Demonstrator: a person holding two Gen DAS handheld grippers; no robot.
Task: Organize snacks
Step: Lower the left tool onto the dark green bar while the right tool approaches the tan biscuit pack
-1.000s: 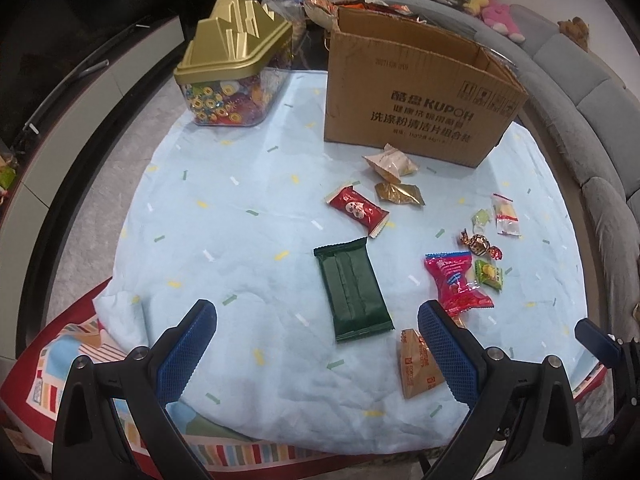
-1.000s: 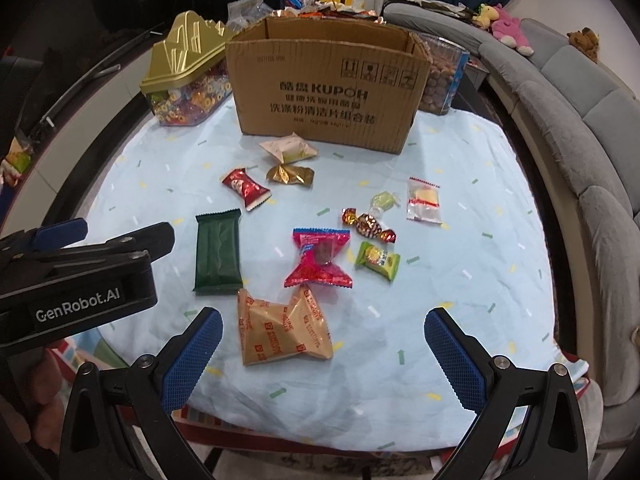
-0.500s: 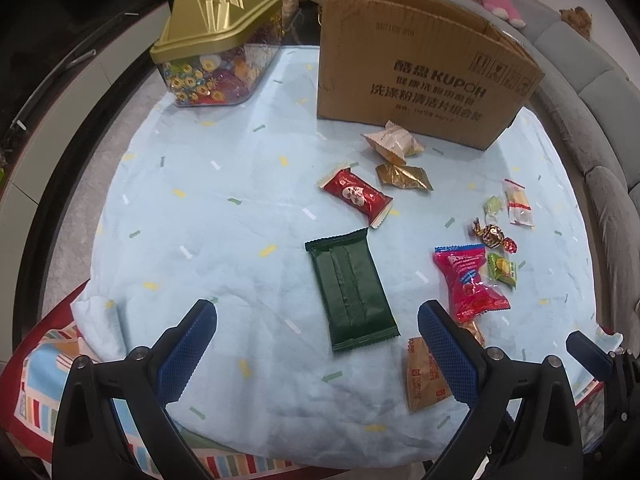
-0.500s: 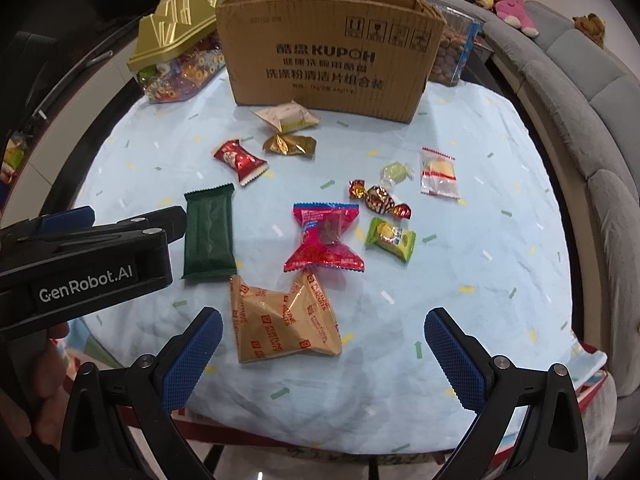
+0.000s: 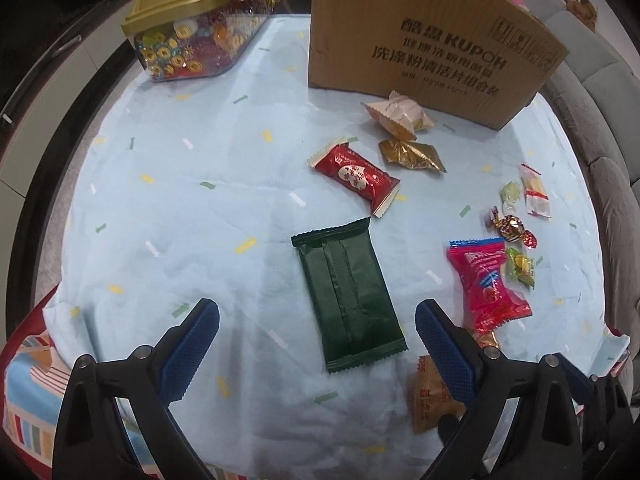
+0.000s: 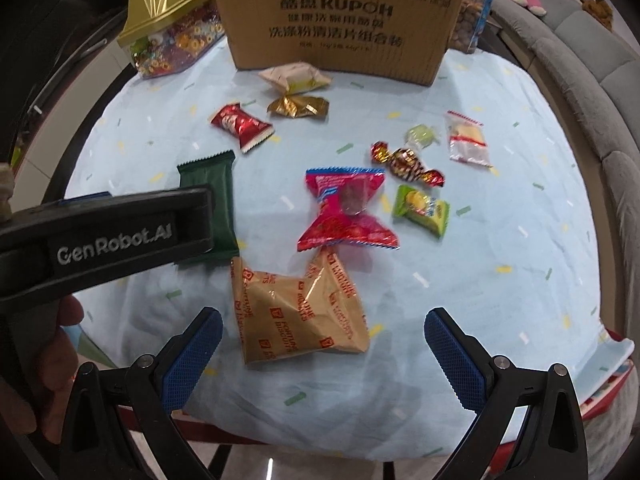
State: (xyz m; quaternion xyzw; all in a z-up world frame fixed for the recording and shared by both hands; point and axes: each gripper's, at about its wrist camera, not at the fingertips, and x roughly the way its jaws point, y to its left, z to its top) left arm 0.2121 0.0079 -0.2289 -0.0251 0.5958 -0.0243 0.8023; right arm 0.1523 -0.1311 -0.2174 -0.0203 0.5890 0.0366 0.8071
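Note:
Several wrapped snacks lie on a light blue cloth [image 5: 180, 208]. A dark green packet [image 5: 348, 294] lies just ahead of my open, empty left gripper [image 5: 316, 332], between its fingers. A tan biscuit bag [image 6: 296, 310] lies just ahead of my open, empty right gripper [image 6: 324, 340]. A pink packet [image 6: 346, 208], a red packet [image 5: 356, 176], a gold wrapper [image 5: 412, 154], a cream packet [image 5: 396, 114] and small candies [image 6: 408, 160] lie further out. A cardboard box [image 6: 340, 12] stands at the back.
A clear candy tub with a gold lid [image 5: 196, 24] stands at the back left. A grey sofa [image 6: 592, 92] curves along the right. The left gripper's body [image 6: 104, 240] crosses the right wrist view at left. The cloth's front edge overhangs the table.
Both grippers have moved forward and lower toward the table. The green packet now sits between the left fingers and the tan bag nearer the right fingers. Nothing was grasped.

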